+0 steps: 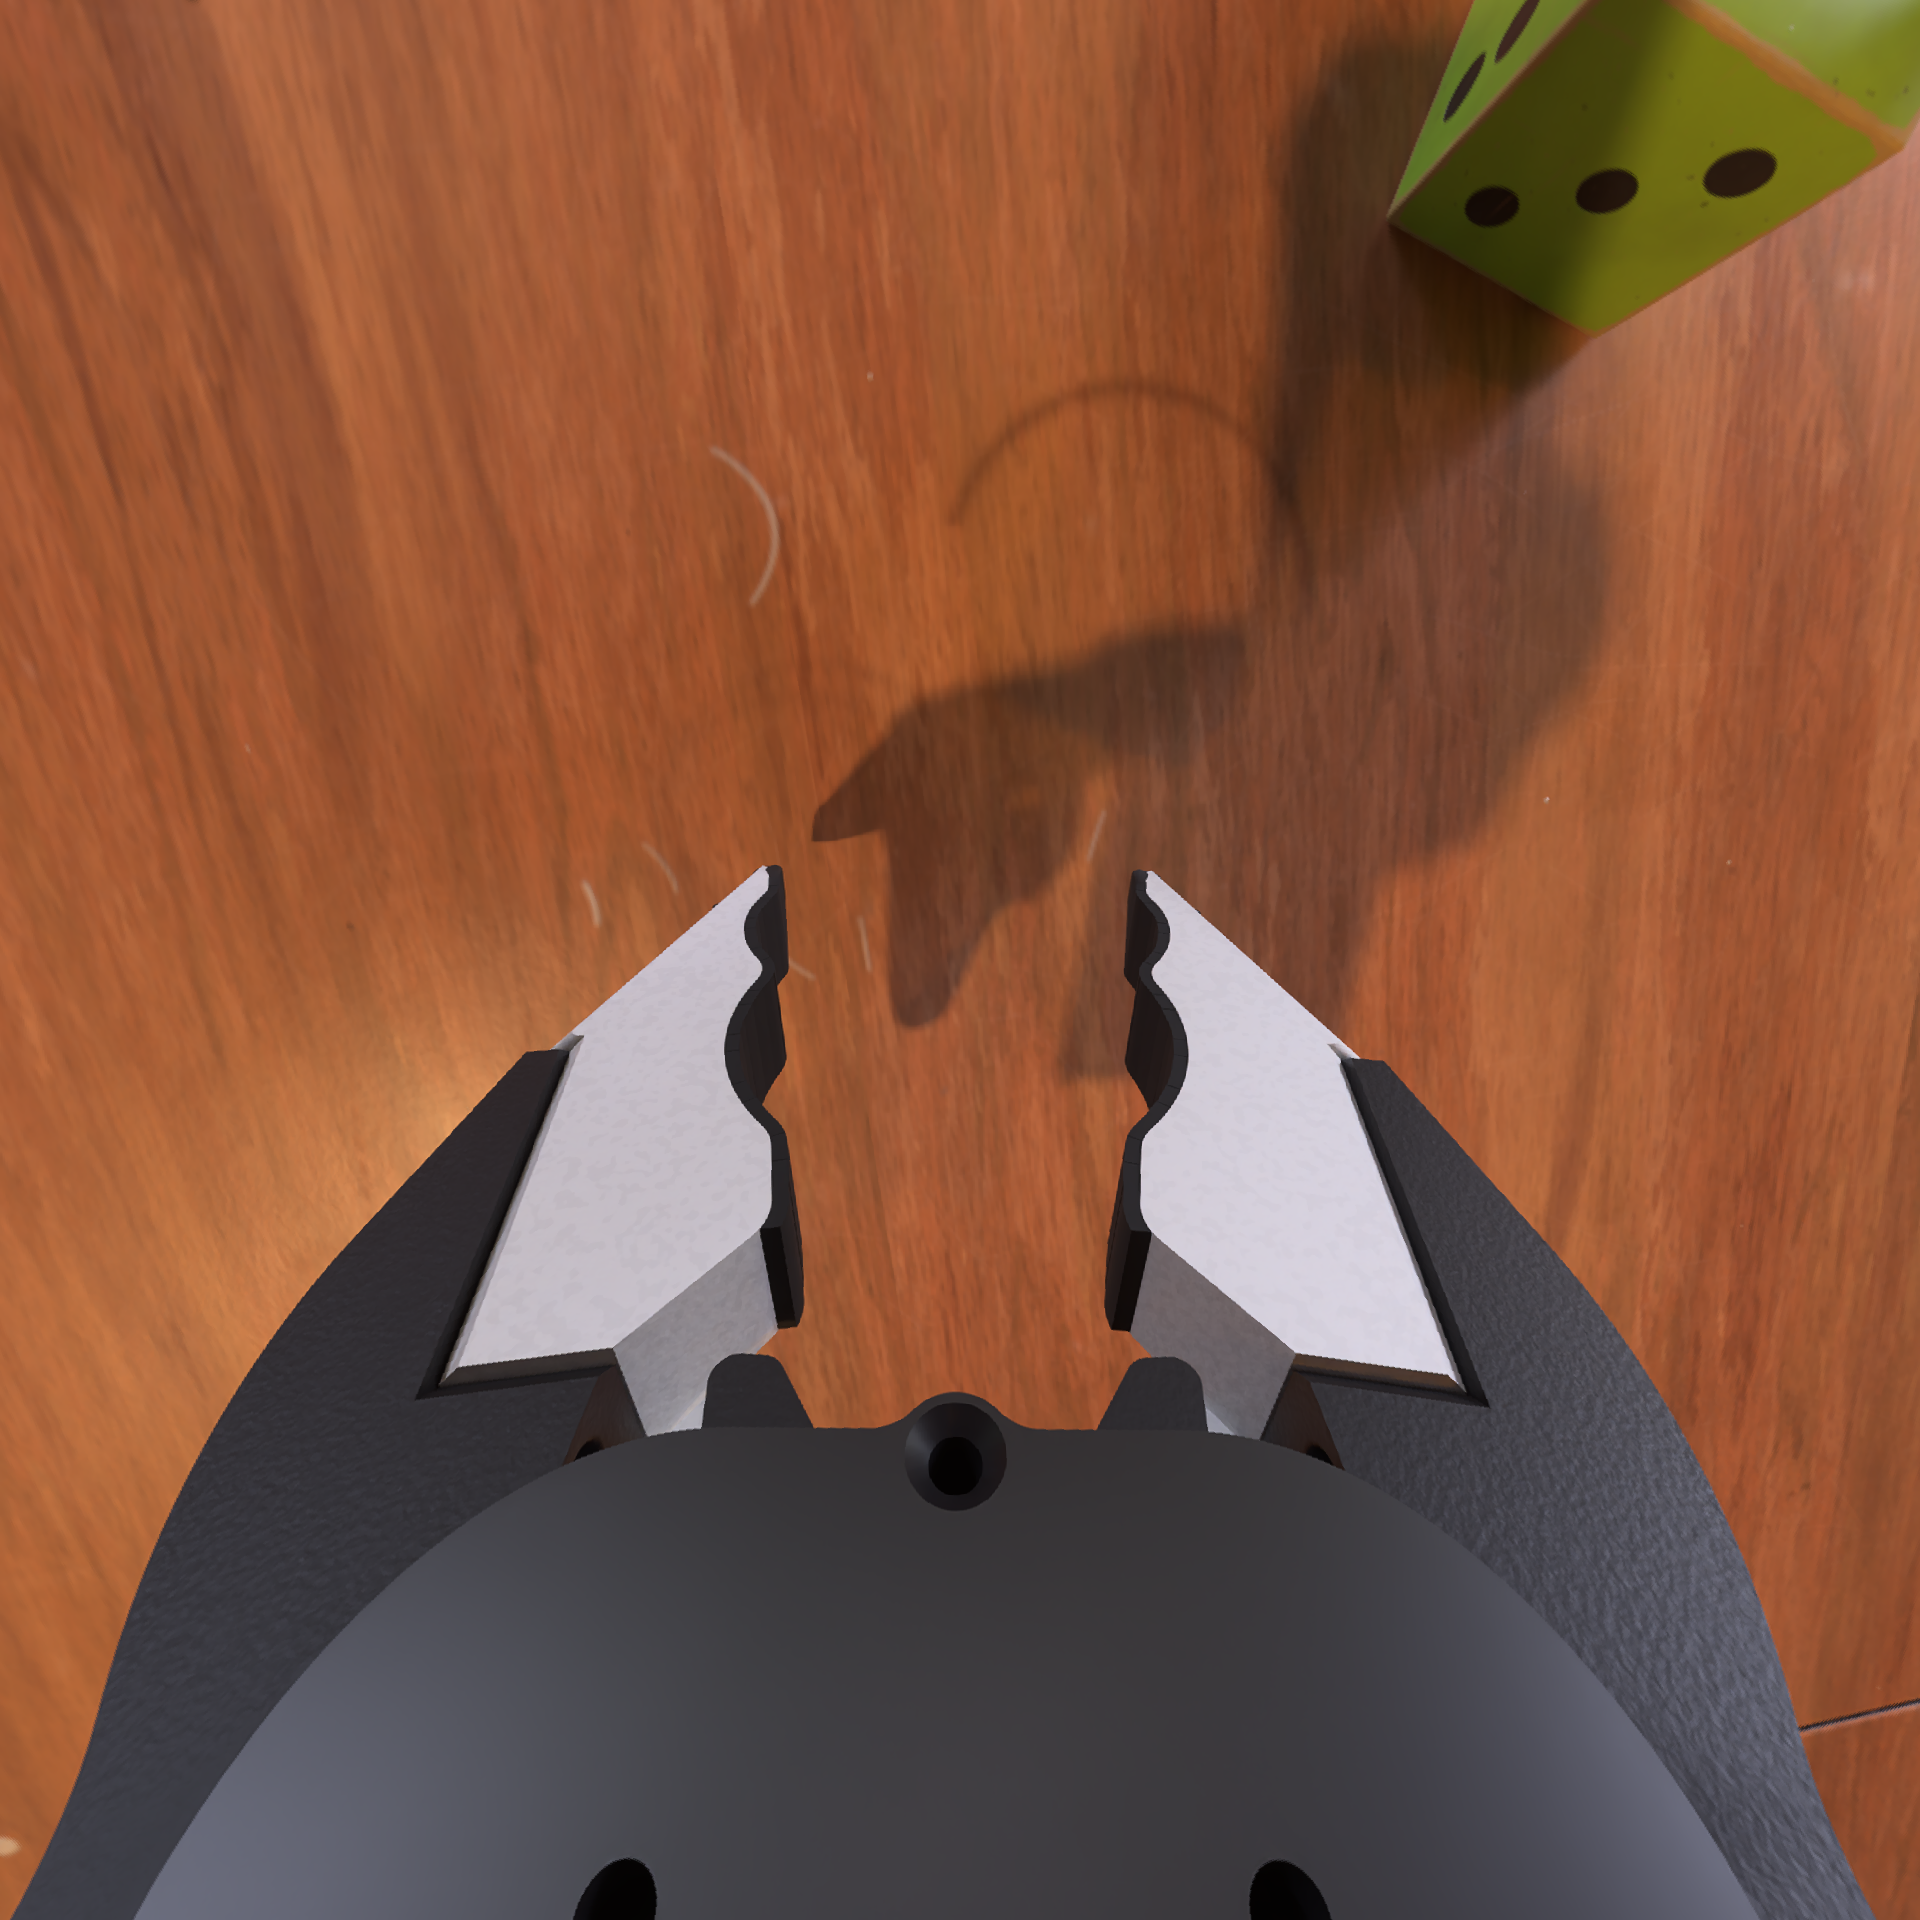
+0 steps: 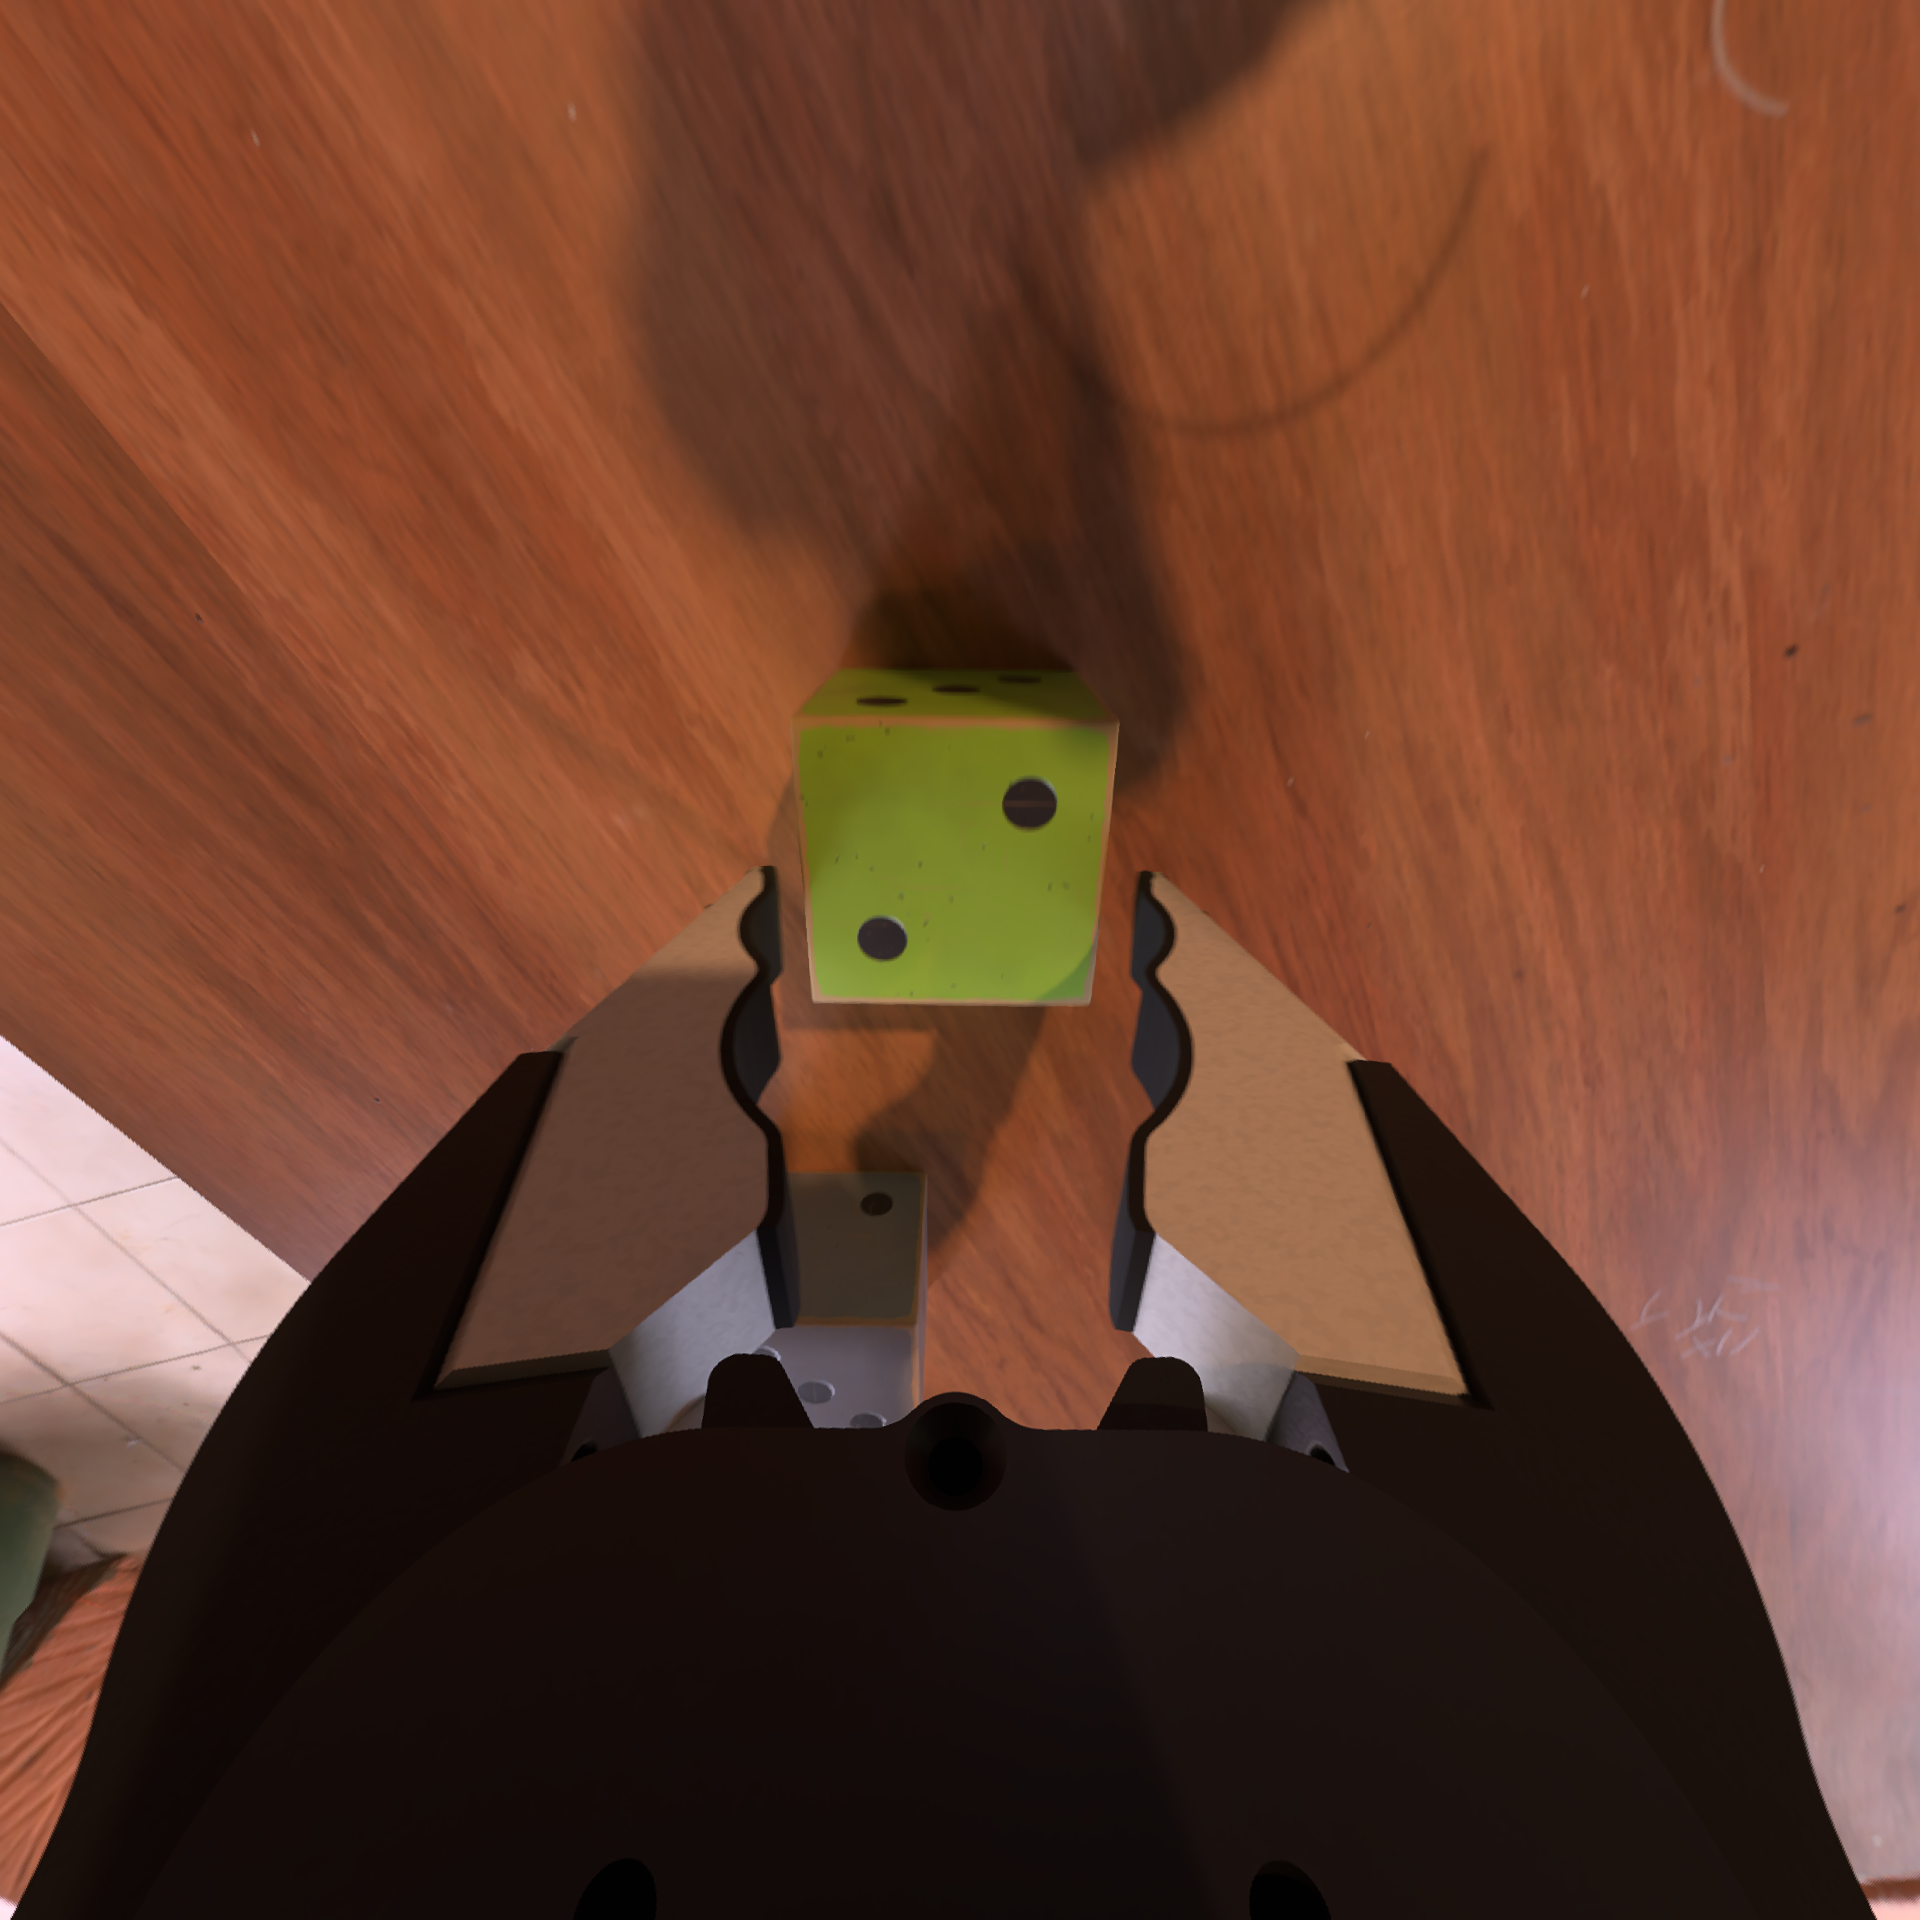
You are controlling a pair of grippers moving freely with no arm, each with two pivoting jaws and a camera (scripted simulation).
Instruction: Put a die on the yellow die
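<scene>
Near the desk [image 2: 416,520] edge that is being shown at the lower left of the right wrist view, with tiled floor [image 2: 125,1226] beyond it, the right gripper [image 2: 956,881] is being held wide, its jaws apart and empty. A yellow-green die [image 2: 951,852] is being framed just beyond the fingertips, apart from both. It is judged that the jaws are being lined up on its two side faces so that a square grip can be taken.

A second die [image 2: 868,1252] is being partly hidden low between the same fingers, nearer that edge. It is being kept in the gripper's shadow, so its colour cannot be told, nor which of the two is the yellow one named in the task. No die is being carried and none is being stacked yet.

Farther in from that edge, the left gripper [image 1: 956,881] is being held wide and empty over bare wood. The yellow-green die [image 1: 1652,156] is being left well apart at its upper right, presumably to keep the approach clear.
</scene>
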